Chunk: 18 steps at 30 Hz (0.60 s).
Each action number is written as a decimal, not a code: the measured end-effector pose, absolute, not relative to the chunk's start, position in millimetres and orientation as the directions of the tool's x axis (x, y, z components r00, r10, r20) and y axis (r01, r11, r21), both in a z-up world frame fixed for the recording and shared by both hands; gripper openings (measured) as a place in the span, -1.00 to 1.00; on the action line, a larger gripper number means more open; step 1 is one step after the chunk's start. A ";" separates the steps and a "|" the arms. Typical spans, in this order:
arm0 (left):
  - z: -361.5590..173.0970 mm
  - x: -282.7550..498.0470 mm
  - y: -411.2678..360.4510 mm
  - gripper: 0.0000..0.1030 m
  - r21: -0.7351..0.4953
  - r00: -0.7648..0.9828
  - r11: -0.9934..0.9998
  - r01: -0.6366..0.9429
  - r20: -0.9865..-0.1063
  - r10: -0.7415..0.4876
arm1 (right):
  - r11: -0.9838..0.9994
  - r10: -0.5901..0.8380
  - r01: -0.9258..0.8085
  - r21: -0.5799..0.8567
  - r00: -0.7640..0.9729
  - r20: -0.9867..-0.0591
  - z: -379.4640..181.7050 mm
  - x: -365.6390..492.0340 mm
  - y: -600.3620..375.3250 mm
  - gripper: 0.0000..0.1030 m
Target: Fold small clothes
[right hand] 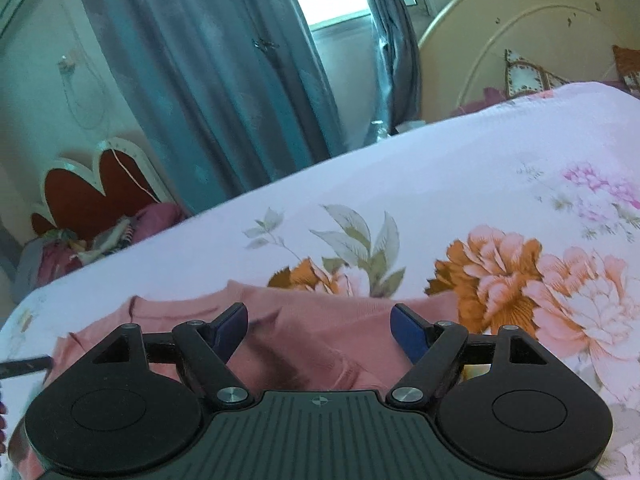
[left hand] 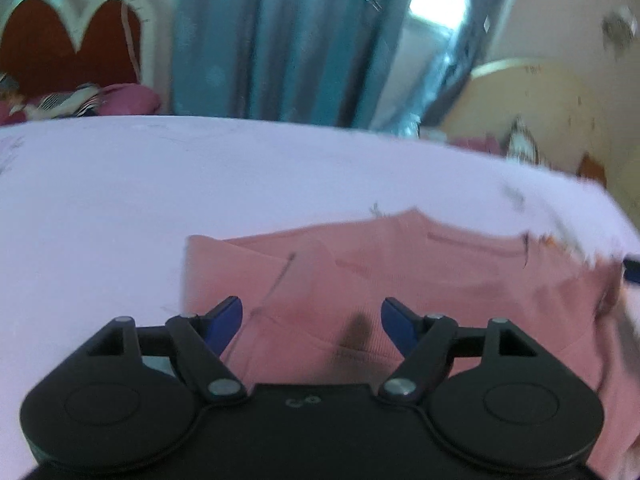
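While the pink garment (left hand: 360,280) lies on the floral bedsheet (right hand: 440,200) with at least one fold in — left gripper (left hand: 312,316) and right gripper (right hand: 320,324) hover over it, jaws wide, holding nothing — more folds probably left.

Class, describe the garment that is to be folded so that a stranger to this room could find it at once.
Start at the bed with the white floral sheet. On it, just beyond both open grippers, lies the pink garment. It is plain salmon pink, unlike the printed flowers around it.
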<state>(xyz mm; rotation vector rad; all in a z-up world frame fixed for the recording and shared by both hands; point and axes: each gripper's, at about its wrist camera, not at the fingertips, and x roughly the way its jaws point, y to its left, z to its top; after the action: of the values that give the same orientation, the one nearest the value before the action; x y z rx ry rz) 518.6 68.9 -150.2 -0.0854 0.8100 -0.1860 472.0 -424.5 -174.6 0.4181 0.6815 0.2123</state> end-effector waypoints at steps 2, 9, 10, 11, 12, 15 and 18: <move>-157.3 525.0 64.0 0.44 -0.121 0.664 0.983 0.140 -0.725 -0.183 | 0.898 0.331 -0.072 0.434 0.760 -0.560 -175.4 473.8 -424.6 0.51; -167.5 530.0 60.3 -0.06 -0.104 0.650 0.976 0.190 -0.732 -0.204 | 0.937 0.332 -0.158 0.313 0.689 -0.645 -197.6 492.8 -403.7 0.50; -167.5 529.5 60.4 -0.25 -0.101 0.653 0.976 0.194 -0.729 -0.206 | 0.938 0.334 -0.175 0.299 0.688 -0.645 -199.6 494.8 -400.2 0.50; -167.3 528.1 61.0 -0.34 -0.097 0.655 0.975 0.201 -0.726 -0.208 | 0.939 0.338 -0.198 0.282 0.686 -0.644 -200.7 496.1 -395.7 0.43; -167.0 526.4 60.4 -0.51 -0.092 0.657 0.973 0.212 -0.723 -0.211 | 0.939 0.341 -0.220 0.263 0.678 -0.651 -202.3 498.2 -390.5 0.26; -163.6 521.8 54.8 -0.70 -0.065 0.672 0.970 0.233 -0.710 -0.210 | 0.951 0.307 -0.247 0.187 0.670 -0.675 -208.3 500.3 -377.0 -0.67; -154.9 512.6 50.0 -0.73 -0.037 0.724 0.972 0.234 -0.660 -0.199 | 0.950 0.312 -0.247 0.193 0.691 -0.652 -204.1 495.6 -381.5 -0.83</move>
<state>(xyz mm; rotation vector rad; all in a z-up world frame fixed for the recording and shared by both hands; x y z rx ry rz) 512.6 50.0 -154.9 0.0501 0.7225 -0.2391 495.6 -381.5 -204.1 0.0925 0.7449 0.3125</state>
